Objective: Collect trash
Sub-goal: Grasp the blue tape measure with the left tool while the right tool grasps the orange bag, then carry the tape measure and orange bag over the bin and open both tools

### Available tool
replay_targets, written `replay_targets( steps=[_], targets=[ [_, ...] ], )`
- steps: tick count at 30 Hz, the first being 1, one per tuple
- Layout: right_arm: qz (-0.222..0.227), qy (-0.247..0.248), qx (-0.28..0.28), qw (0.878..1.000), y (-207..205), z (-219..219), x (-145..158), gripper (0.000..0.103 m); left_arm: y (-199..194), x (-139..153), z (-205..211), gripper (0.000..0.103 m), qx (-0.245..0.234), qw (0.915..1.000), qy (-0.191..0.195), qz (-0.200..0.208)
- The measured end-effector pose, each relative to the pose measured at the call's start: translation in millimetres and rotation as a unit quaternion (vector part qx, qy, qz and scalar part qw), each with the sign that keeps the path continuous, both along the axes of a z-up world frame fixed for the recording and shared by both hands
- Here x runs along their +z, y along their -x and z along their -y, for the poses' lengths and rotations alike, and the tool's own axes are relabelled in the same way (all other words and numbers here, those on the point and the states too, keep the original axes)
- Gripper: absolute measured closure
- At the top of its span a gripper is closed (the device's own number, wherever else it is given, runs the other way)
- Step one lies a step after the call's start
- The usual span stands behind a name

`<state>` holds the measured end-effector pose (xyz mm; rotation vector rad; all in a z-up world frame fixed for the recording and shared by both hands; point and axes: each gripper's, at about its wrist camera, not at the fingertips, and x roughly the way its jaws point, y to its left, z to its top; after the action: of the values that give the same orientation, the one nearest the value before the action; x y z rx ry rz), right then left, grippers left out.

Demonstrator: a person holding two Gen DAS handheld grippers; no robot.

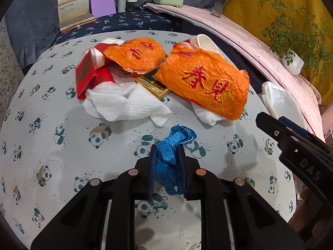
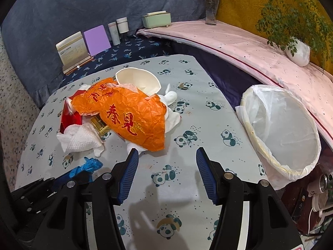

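While the left gripper (image 1: 166,162) pinches a bunched blue tape measure (image 1: 173,152) between its pads, the left wrist view shows the tape's loose loops spilling forward over the panda-print tablecloth (image 1: 62,145). Beyond the tape lies the trash heap: a white paper towel (image 1: 124,103) nearest, red packets (image 1: 87,73) behind it to the left, two crumpled orange wrappers (image 1: 205,83) with red characters, a gold box (image 1: 153,85) peeking out between them, and white paper cups (image 1: 205,41) at the back. To the right of the heap, the right gripper (image 1: 295,139) reaches into view, with the edge of a white bin liner (image 1: 272,98) behind it.

In the right wrist view, the right gripper (image 2: 167,166) stands with its jaws spread and nothing between them, over bare cloth just short of the heap. The big orange wrapper (image 2: 133,118) sits directly ahead, a crushed white cup (image 2: 138,81) behind it, the paper towel (image 2: 80,139) and red packets (image 2: 69,118) to its left. The tape measure (image 2: 87,166) shows left of the heap's near edge, in the left gripper. Right of the heap, off the table's edge, stands a bin (image 2: 285,129) lined with a white bag.
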<state>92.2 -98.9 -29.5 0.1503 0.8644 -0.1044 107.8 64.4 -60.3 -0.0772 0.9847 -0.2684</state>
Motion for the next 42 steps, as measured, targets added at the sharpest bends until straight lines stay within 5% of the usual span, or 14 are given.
replay_targets(
  steps=[19, 21, 23, 26, 42],
  targets=[
    [-0.014, -0.018, 0.041, 0.999, -61.3, -5.9, -20.8, 0.041, -26.5, 9.8, -15.2, 0.084, 0.017, 0.9998, 0.005, 0.004],
    [-0.017, -0.021, 0.046, 0.999, -63.0, -7.4, -23.6, 0.047, -28.4, 9.2, -14.5, 0.084, 0.017, 0.9998, 0.005, 0.003],
    [-0.022, -0.025, 0.053, 0.998, -63.4, -8.3, -25.4, 0.070, -29.8, 8.6, -13.8, 0.084, 0.017, 0.9999, 0.004, 0.002],
    [-0.020, -0.036, 0.065, 0.997, -59.4, -9.9, -24.2, 0.079, -29.4, 8.6, -12.6, 0.084, 0.015, 0.9999, 0.003, 0.001],
    [0.070, -0.039, 0.054, 0.995, -17.1, 6.2, 43.8, 0.084, -9.7, 38.4, 4.1, 0.084, -0.001, 0.9995, 0.005, 0.032]
  ],
)
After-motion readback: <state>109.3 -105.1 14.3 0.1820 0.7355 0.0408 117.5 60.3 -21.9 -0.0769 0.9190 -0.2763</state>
